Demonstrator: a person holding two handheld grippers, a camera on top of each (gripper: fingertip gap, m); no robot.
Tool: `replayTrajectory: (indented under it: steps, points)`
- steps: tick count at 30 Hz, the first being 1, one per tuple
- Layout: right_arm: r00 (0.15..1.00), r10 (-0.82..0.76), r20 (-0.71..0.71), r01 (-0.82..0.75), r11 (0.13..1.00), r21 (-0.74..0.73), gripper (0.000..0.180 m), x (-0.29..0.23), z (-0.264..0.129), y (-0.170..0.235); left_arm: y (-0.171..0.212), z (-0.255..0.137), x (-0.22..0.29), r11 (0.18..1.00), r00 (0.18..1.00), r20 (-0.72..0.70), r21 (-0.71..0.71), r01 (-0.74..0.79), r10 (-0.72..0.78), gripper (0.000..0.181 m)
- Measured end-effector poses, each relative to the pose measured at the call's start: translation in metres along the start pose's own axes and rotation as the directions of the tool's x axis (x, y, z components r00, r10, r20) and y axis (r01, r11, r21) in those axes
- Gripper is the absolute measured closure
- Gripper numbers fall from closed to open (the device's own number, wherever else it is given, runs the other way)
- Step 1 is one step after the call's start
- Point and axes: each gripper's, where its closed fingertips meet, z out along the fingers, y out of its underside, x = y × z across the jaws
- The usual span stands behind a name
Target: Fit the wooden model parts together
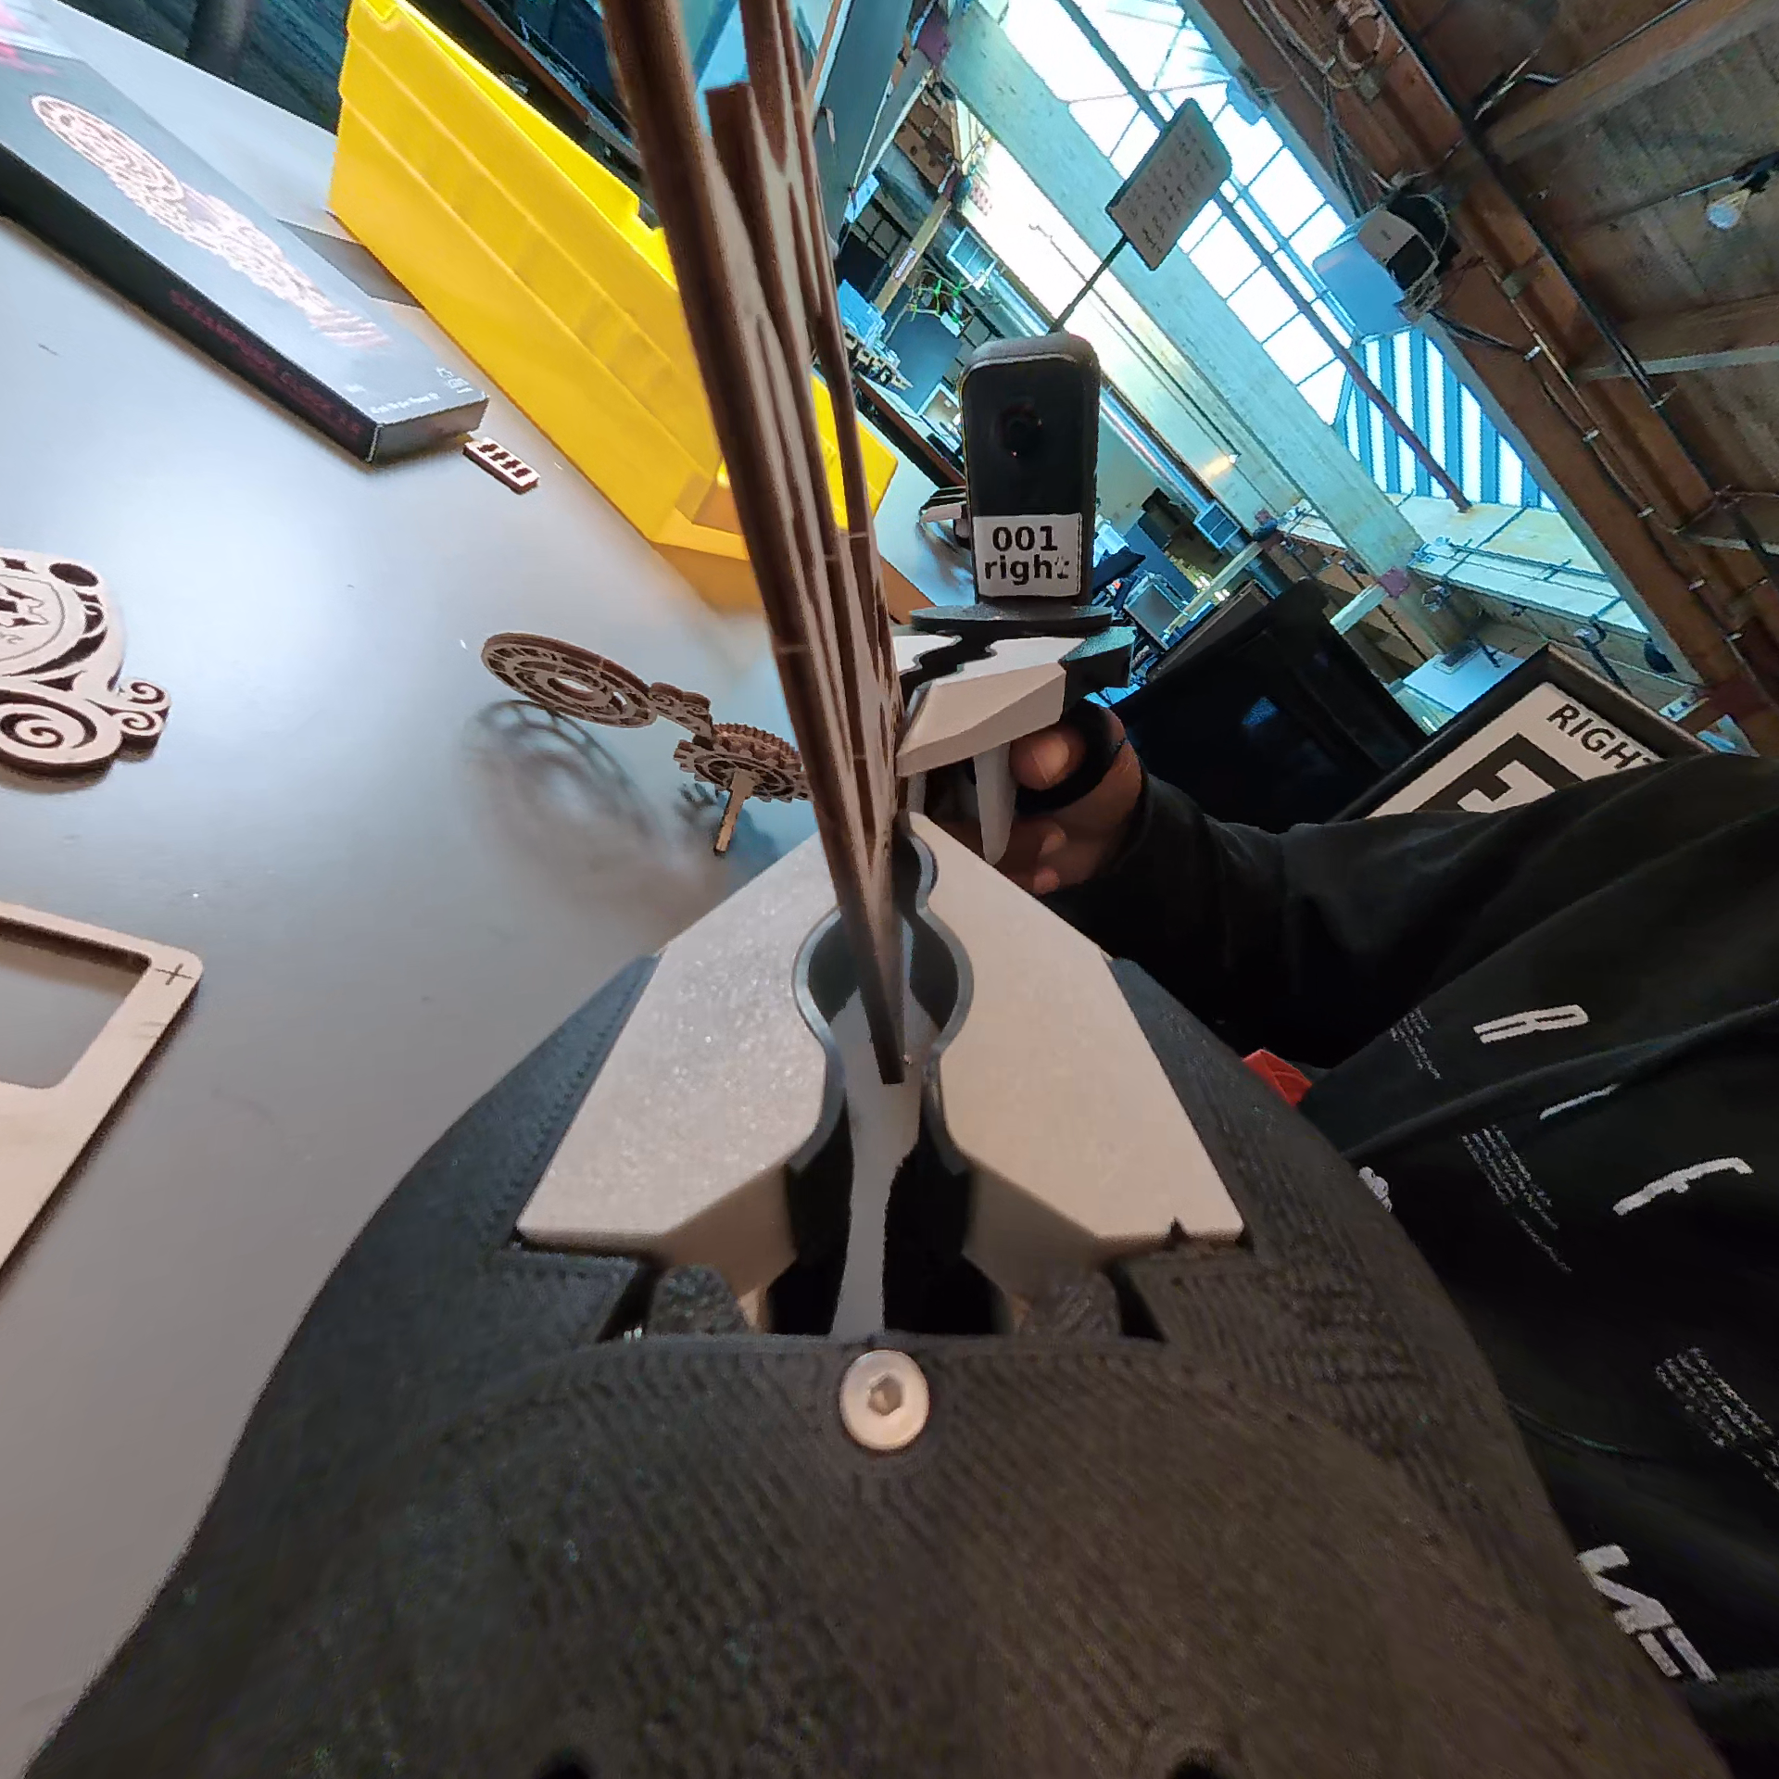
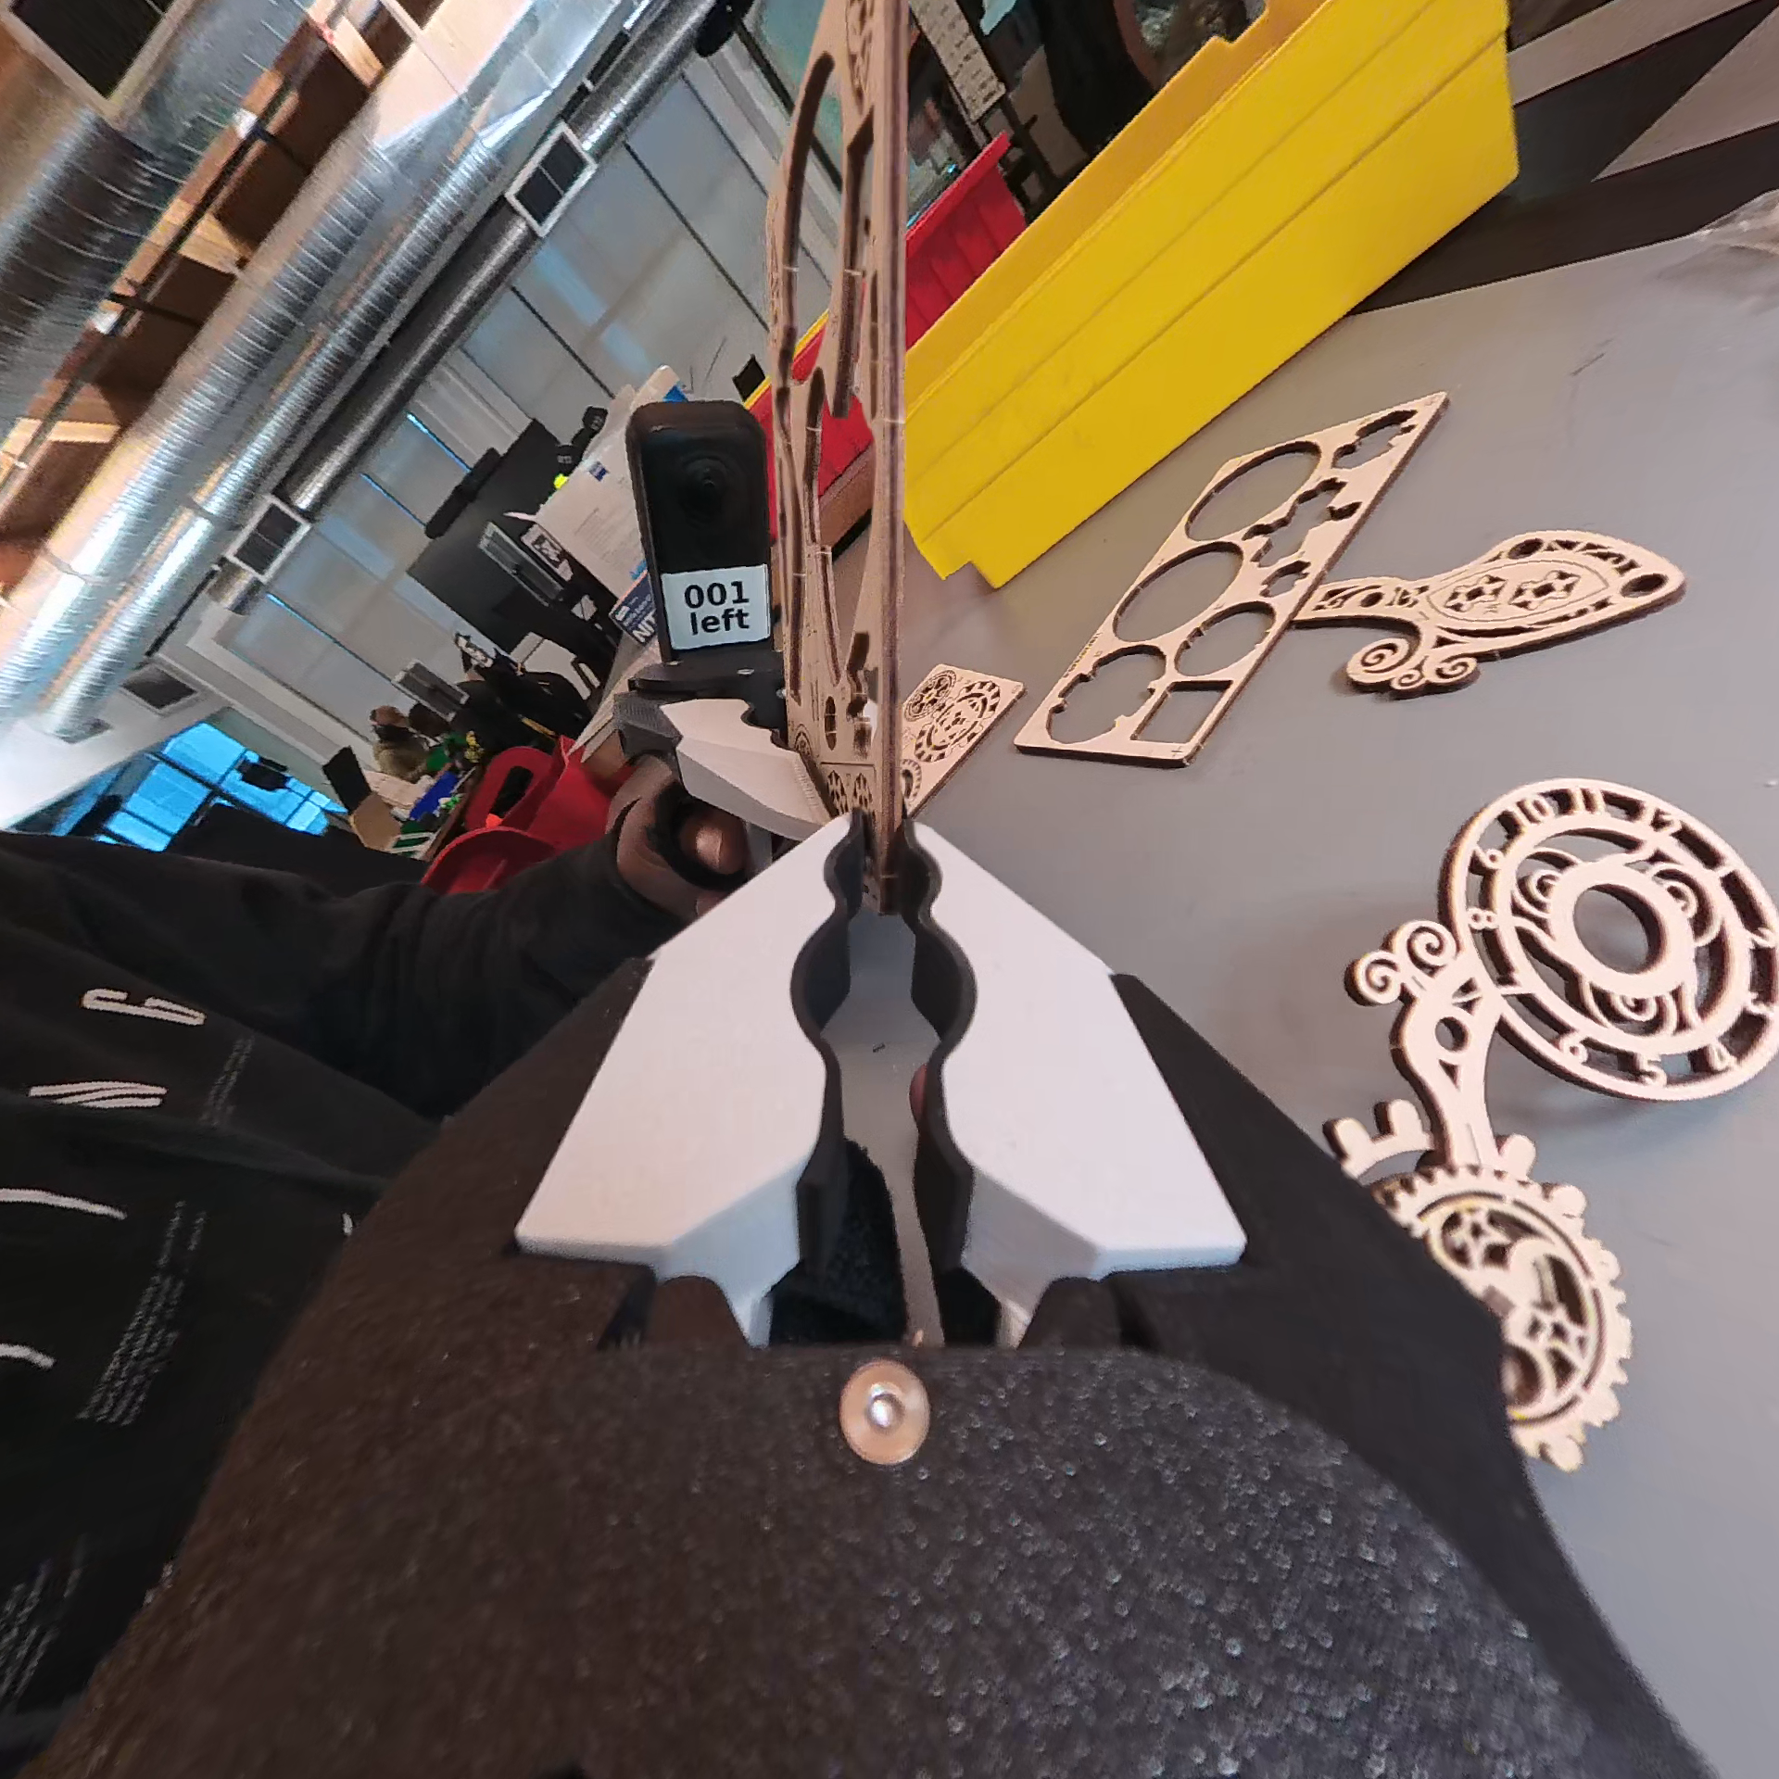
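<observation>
Left gripper (image 1: 900, 924): jaws closed onto thin wooden sheet (image 1: 770, 404), sheet edge-on, rising toward 12 o'clock. Right gripper (image 2: 881, 866): jaw tips pinched on same sheet's edge; in its view sheet runs to 12 o'clock, cutouts visible. Both grippers meet at sheet, held above grey table (image 2: 1348, 866). Assembled dial-and-gear piece (image 2: 1579, 1040) lies on table at 3 o'clock; emptied frame (image 2: 1242, 587) at 1 o'clock, beside yellow bin (image 2: 1203, 289).

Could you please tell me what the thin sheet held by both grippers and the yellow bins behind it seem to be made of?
The thin flat cut-out sheet looks like laser-cut plywood: pale matt faces, dark scorched edges. The stacked yellow bins look like moulded plastic: uniform colour, smooth, slightly glossy walls. Both are judged by look only.
</observation>
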Motion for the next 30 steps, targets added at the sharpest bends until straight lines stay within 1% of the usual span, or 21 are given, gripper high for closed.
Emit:
replayTrajectory:
  steps: [3, 6, 8, 11, 14, 18, 25, 30]
  points:
    - [1.0, -0.002, -0.011, 0.003, 1.0, 0.022, 0.176, -0.004, -0.001, -0.003, -0.003, 0.0, 0.004, 1.0, 1.0, -0.017, 0.023, 0.014, -0.014, 0.179]
    - [0.995, -0.072, -0.073, 0.073, 0.997, 0.009, 0.175, -0.002, -0.001, -0.004, -0.003, 0.0, 0.003, 1.0, 1.0, 0.003, 0.022, -0.006, 0.006, 0.179]
    - [0.993, -0.099, -0.057, 0.102, 0.994, 0.046, 0.175, -0.009, -0.001, -0.009, -0.008, -0.001, 0.008, 0.999, 1.0, -0.026, 0.049, 0.002, 0.0, 0.179]
    - [0.997, -0.08, -0.02, 0.081, 0.994, 0.068, 0.175, -0.012, -0.002, -0.012, -0.01, -0.001, 0.012, 0.998, 0.999, -0.036, 0.065, 0.014, -0.012, 0.179]
    - [0.998, -0.053, -0.03, 0.055, 0.995, 0.085, 0.174, -0.008, -0.001, -0.013, -0.01, -0.001, 0.008, 0.997, 0.999, -0.023, 0.074, 0.031, -0.029, 0.179]
    - [1.0, 0.027, -0.011, -0.025, 0.993, 0.113, 0.174, -0.004, 0.001, -0.012, -0.009, -0.001, 0.004, 0.996, 0.999, 0.003, 0.08, 0.038, -0.038, 0.179]
    - [0.998, 0.042, -0.053, -0.034, 0.991, 0.133, 0.173, 0.003, 0.003, -0.01, -0.008, -0.001, -0.001, 0.997, 0.998, 0.054, 0.077, 0.008, -0.012, 0.179]
    - [0.995, 0.038, -0.087, -0.025, 0.99, 0.142, 0.173, 0.006, 0.003, -0.009, -0.007, 0.0, -0.003, 0.996, 0.998, 0.045, 0.084, 0.027, -0.031, 0.178]
